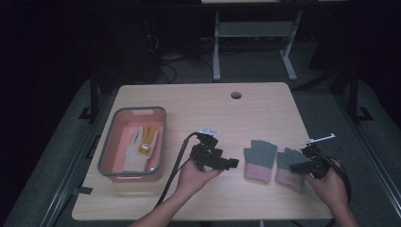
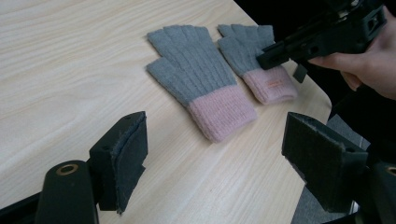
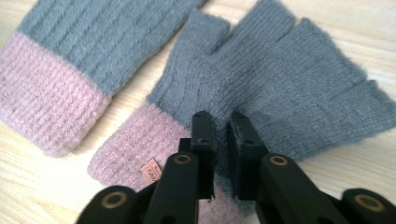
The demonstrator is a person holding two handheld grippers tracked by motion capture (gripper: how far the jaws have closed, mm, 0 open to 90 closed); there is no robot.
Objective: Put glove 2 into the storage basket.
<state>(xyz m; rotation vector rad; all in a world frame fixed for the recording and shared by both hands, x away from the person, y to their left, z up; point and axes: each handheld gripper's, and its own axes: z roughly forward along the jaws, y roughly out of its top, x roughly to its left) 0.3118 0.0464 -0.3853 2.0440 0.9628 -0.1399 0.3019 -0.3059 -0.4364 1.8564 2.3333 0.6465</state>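
Two grey fingerless gloves with pink cuffs lie flat side by side on the wooden table. The left glove (image 1: 260,158) (image 2: 196,70) (image 3: 70,42) lies free. My right gripper (image 1: 294,166) (image 2: 264,59) (image 3: 220,122) presses down on the right glove (image 1: 285,160) (image 2: 247,42) (image 3: 289,79) where the grey palm meets the pink cuff. Its jaws are shut on a pinch of the knit. My left gripper (image 1: 231,163) (image 2: 212,126) hovers left of the gloves and points toward them, open with nothing between its pads.
A pink basket with a grey rim (image 1: 108,142) stands at the table's left with a white and yellow glove (image 1: 142,142) inside. A cable hole (image 1: 236,95) sits near the far edge. The table's right edge runs close beside the right glove.
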